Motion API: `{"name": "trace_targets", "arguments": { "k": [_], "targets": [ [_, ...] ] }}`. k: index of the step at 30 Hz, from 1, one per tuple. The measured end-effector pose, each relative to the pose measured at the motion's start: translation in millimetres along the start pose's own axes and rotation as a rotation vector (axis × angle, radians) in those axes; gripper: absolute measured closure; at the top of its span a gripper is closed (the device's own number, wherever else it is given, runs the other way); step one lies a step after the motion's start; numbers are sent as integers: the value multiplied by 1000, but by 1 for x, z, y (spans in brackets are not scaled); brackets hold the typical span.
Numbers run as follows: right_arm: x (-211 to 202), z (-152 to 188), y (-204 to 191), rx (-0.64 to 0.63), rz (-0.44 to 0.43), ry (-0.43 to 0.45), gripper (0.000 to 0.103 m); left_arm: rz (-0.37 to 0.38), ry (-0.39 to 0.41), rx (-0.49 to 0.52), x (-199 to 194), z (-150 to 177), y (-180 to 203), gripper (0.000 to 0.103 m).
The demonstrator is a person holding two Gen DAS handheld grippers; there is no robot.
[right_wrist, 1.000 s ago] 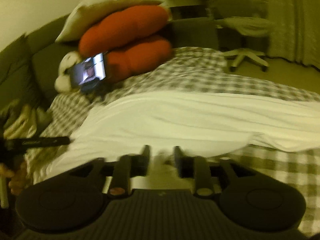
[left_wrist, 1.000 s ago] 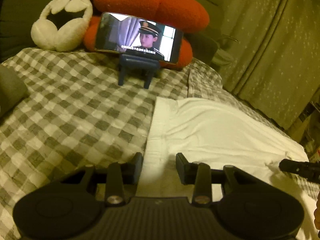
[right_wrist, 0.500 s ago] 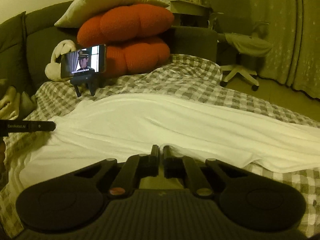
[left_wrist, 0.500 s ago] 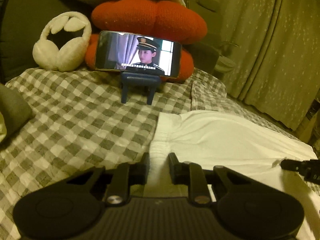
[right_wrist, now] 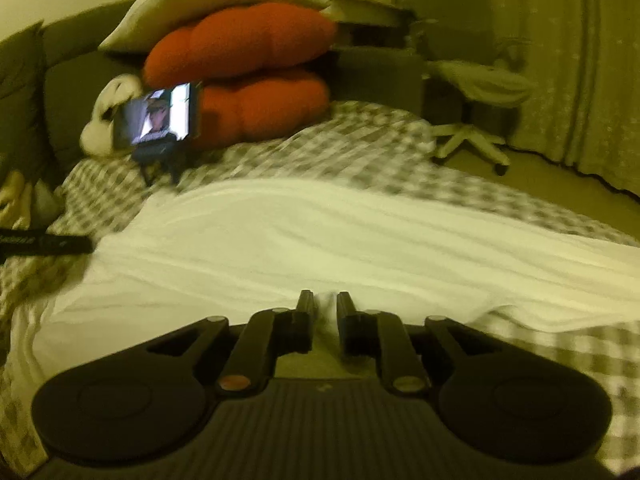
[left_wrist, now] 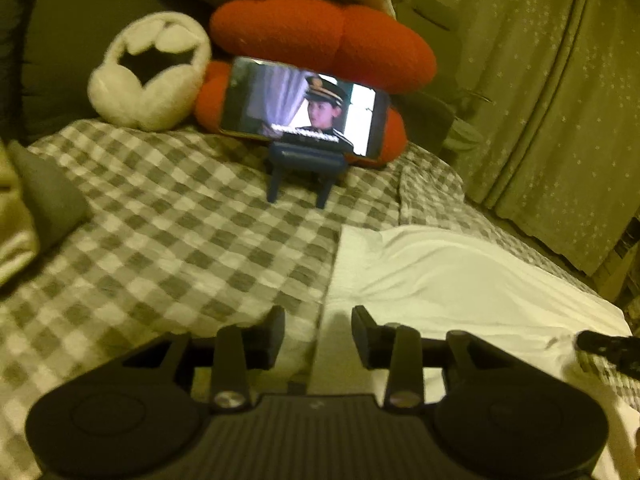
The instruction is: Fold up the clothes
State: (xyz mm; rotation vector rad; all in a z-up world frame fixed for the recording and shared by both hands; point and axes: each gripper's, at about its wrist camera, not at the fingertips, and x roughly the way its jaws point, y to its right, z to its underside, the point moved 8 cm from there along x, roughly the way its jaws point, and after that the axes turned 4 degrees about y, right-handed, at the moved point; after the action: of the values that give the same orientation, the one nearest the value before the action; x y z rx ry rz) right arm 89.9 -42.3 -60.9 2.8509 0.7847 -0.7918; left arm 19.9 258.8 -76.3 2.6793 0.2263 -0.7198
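Note:
A white garment (left_wrist: 440, 272) lies spread flat on the checked bedspread (left_wrist: 160, 220). My left gripper (left_wrist: 318, 320) hovers low over the garment's left edge. Its jaws are opening, and the cloth edge lies between them without being pinched. My right gripper (right_wrist: 325, 304) sits at the near edge of the garment (right_wrist: 320, 232). Its jaws stand narrowly apart and are opening, with a small ridge of white cloth between them. The right gripper's tip (left_wrist: 604, 346) shows at the right of the left wrist view. A left fingertip (right_wrist: 48, 242) pokes in at the left of the right wrist view.
At the head of the bed, a phone on a blue stand (left_wrist: 304, 112) plays video in front of orange cushions (left_wrist: 320, 36) and white earmuffs (left_wrist: 148, 80). A grey cushion (left_wrist: 48, 200) lies at the left. Curtains (left_wrist: 540, 100) and a swivel chair (right_wrist: 476, 92) stand beyond the bed.
Both grippers narrowed on the garment's edge half a second ago and have widened again. The right one had pinched nearly shut. Neither hand has shifted much.

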Motion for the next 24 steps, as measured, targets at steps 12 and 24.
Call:
{"name": "trace_targets", "arguments": {
  "k": [12, 24],
  "targets": [
    [-73, 37, 23, -63, -64, -1, 85, 69, 16, -21, -66, 39, 14, 67],
    [-93, 76, 77, 28, 60, -24, 86, 9, -26, 51, -68, 67, 5, 69]
  ]
}}
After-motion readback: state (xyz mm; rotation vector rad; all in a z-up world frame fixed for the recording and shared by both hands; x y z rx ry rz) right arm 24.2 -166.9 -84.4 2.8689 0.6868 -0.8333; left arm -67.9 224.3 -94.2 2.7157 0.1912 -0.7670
